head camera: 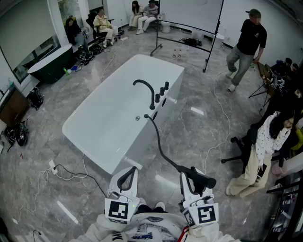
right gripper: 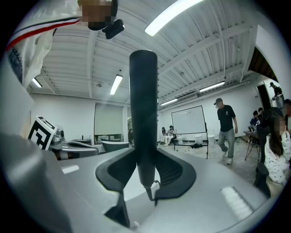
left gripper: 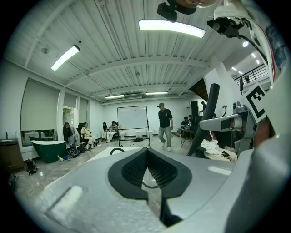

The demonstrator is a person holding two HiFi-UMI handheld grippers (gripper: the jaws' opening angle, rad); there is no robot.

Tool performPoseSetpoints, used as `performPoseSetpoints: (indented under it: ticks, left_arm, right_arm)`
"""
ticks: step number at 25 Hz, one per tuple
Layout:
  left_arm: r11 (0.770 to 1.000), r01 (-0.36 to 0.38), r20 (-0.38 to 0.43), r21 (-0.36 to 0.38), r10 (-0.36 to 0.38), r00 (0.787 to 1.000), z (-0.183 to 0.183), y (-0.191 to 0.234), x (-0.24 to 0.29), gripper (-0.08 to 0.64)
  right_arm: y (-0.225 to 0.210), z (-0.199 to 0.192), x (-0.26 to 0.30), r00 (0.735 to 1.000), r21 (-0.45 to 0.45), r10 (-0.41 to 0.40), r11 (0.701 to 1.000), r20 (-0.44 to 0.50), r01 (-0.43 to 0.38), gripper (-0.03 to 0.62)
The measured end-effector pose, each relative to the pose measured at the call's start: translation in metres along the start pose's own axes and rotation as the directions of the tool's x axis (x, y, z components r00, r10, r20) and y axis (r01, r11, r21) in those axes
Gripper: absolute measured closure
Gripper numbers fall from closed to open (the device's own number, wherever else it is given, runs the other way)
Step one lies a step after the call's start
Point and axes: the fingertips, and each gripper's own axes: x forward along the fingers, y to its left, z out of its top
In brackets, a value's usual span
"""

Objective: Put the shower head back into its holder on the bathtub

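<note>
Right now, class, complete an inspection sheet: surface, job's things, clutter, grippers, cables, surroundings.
Surface: grey marble floor, white bathtub in the middle.
Job's things: black shower head held off the tub; hose runs to the rim by the faucet.
Clutter: power strip on the floor.
Grippers: right gripper fingers shut on shower head; left gripper shut, empty.
Cables: white cable on floor.
Surroundings: walking person, seated people, whiteboard.

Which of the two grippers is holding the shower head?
The right gripper: its jaws clamp the black shower head. The left gripper has its jaws together on nothing.
</note>
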Motion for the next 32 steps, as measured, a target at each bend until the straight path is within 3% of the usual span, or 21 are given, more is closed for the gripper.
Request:
performPoseSetpoints:
  ticks: [14, 32]
  left_arm:
    - [1.000, 0.005, -0.014, 0.007, -0.005, 1.000, 0.000, -0.007, 0.009, 0.568]
    - [0.998, -0.049, -0.027, 0.026, 0.050, 0.998, -0.006, -0.033, 0.032, 0.568]
  right_arm:
    - [-0.009, -0.001, 0.002, 1.000, 0.010, 0.007, 1.000, -0.005, -0.007, 0.456]
    - [-0.050, -0.001, -0.008, 0.998, 0.044, 0.066, 0.997, 0.019, -0.067, 0.454]
